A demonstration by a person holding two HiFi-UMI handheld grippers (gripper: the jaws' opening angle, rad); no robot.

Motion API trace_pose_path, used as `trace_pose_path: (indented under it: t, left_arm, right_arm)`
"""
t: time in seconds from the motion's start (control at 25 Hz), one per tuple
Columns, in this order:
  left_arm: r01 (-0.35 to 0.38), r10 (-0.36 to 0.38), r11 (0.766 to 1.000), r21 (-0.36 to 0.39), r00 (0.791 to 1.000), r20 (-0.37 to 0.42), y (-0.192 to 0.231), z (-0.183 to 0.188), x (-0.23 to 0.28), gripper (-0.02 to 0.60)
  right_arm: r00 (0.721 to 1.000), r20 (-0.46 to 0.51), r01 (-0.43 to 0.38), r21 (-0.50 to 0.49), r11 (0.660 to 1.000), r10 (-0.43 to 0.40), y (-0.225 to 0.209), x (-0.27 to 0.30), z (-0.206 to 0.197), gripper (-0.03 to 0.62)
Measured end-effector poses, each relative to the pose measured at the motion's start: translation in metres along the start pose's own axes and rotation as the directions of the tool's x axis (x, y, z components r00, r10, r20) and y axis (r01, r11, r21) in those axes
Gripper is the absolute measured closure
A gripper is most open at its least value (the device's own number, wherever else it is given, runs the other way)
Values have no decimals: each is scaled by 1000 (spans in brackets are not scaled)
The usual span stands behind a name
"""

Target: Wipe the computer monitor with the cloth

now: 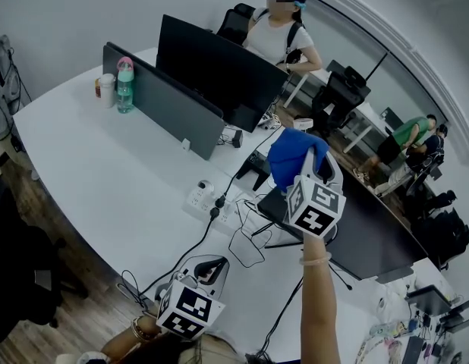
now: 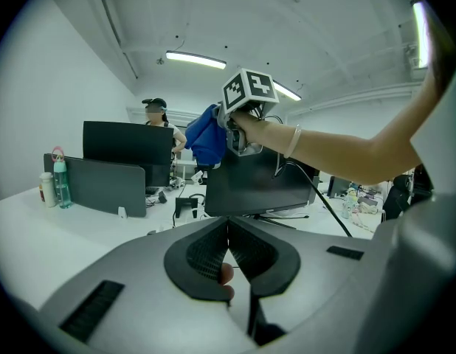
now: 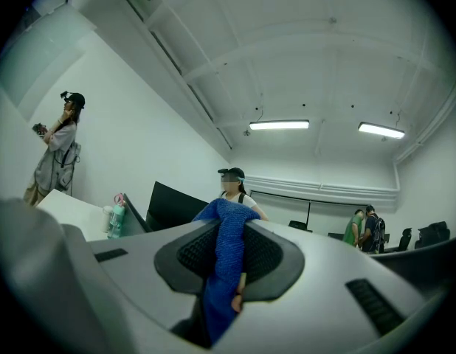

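My right tongs grip the cloth at the monitor's top left corner, its long edge running off rightward, while my left tongs, closed and empty, hang well before it over the desk.
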State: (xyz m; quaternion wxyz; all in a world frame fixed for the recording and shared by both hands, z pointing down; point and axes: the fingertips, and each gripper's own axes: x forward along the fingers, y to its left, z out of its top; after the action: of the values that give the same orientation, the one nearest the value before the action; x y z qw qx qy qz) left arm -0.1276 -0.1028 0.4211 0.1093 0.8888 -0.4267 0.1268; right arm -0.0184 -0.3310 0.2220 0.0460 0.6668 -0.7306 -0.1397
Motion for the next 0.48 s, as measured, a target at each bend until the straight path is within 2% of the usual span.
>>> trace_pose_path:
  t: [0.48]
  left_arm:
    - [-20,20,1000,-2,999,28,-13,3,-20,572]
  right_arm:
    - [999,36,4,37,999,-5,-9,-29,13,522]
